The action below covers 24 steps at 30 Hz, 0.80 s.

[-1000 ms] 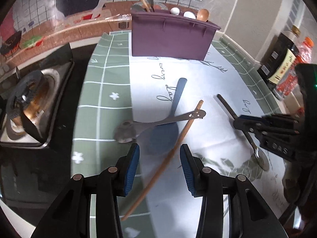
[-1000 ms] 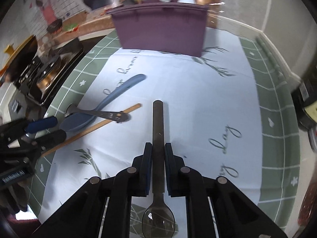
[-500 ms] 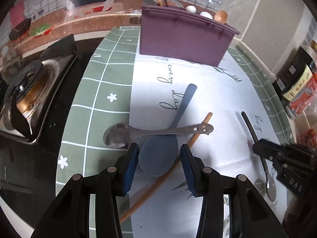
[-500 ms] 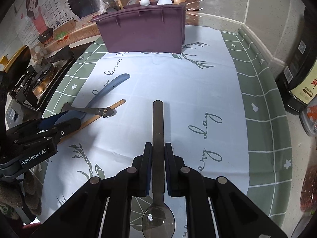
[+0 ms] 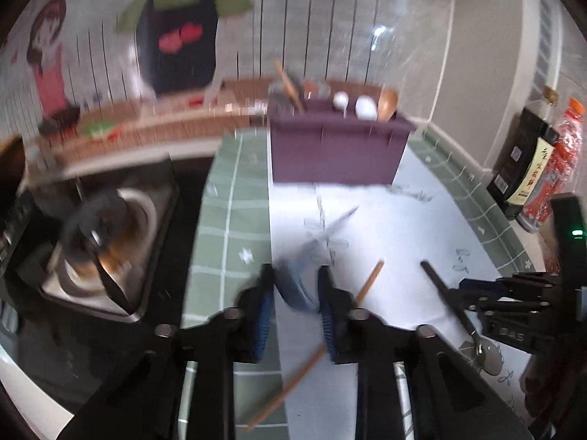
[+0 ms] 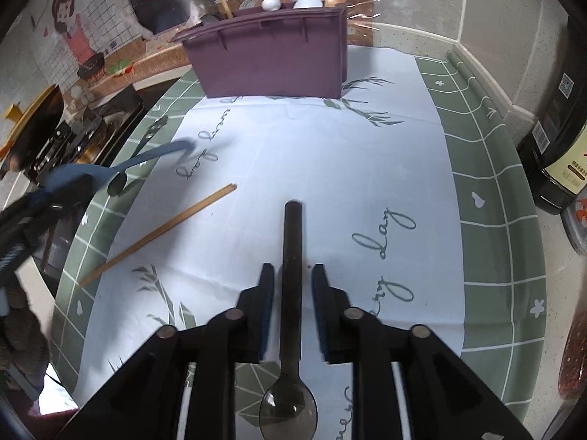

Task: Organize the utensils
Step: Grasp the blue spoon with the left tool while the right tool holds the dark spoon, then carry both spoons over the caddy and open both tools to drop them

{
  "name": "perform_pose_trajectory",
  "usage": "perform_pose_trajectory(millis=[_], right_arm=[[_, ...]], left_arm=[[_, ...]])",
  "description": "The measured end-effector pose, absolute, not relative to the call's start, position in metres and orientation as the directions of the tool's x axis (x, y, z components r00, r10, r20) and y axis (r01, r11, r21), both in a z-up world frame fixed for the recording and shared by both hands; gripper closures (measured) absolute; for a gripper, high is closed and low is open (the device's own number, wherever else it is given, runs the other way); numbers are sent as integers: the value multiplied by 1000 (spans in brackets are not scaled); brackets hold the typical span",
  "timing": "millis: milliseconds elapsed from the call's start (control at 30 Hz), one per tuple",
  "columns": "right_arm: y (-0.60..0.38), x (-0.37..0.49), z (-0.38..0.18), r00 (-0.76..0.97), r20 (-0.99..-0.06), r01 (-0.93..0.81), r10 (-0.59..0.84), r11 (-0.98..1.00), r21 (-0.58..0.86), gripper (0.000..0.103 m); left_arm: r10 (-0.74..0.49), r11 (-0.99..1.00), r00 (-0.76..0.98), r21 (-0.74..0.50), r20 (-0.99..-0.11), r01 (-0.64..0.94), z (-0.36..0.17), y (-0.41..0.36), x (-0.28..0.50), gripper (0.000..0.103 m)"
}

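Observation:
My left gripper [image 5: 295, 293] is shut on the head of the blue spatula [image 5: 299, 286] and holds it lifted above the mat; its handle [image 6: 154, 154] points toward the purple utensil holder [image 6: 271, 58]. A metal spoon [image 6: 119, 181] hangs tilted under the spatula. My right gripper [image 6: 292, 286] is open around the black-handled spoon [image 6: 291, 256], which lies flat on the white mat between the pads without touching them. A wooden chopstick [image 6: 157, 233] lies on the mat to the left.
The purple holder [image 5: 335, 146] stands at the back of the mat with spoons and a chopstick in it. A gas stove [image 5: 106, 242] is to the left. Sauce bottles [image 6: 561, 154] stand at the right edge by the wall.
My left gripper closed on the blue spatula and lifted it, with fast blurred motion. My right gripper opened and released the black-handled spoon onto the mat.

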State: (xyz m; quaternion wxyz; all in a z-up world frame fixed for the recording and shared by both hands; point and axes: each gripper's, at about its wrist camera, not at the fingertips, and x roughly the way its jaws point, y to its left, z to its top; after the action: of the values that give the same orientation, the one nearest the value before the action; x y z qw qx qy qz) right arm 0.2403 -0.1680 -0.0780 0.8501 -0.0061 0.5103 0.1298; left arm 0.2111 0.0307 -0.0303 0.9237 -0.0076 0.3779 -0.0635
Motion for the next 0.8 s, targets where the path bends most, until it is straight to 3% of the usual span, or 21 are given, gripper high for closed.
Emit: perform_pose_trajectory(millis=[200, 267, 300, 533, 800], right_arm=[[-152, 255, -84, 443, -883, -214, 154, 975, 63, 79], [-148, 255, -84, 441, -884, -229, 154, 972, 55, 83], [-147, 254, -84, 440, -884, -234, 158, 970, 57, 92], [-150, 244, -57, 501, -841, -258, 202, 963, 77, 92], [-165, 236, 5, 615, -743, -254, 264, 958, 130, 93]], left_arm=[[-157, 987, 722, -84, -673, 137, -8, 36, 209, 95], [-160, 987, 718, -91, -678, 134, -8, 38, 210, 95], [-162, 987, 716, -98, -679, 130, -9, 39, 211, 95], [-197, 980, 708, -146, -678, 133, 4, 43, 209, 95], [-138, 973, 715, 42, -685, 228, 47, 26, 201, 95]])
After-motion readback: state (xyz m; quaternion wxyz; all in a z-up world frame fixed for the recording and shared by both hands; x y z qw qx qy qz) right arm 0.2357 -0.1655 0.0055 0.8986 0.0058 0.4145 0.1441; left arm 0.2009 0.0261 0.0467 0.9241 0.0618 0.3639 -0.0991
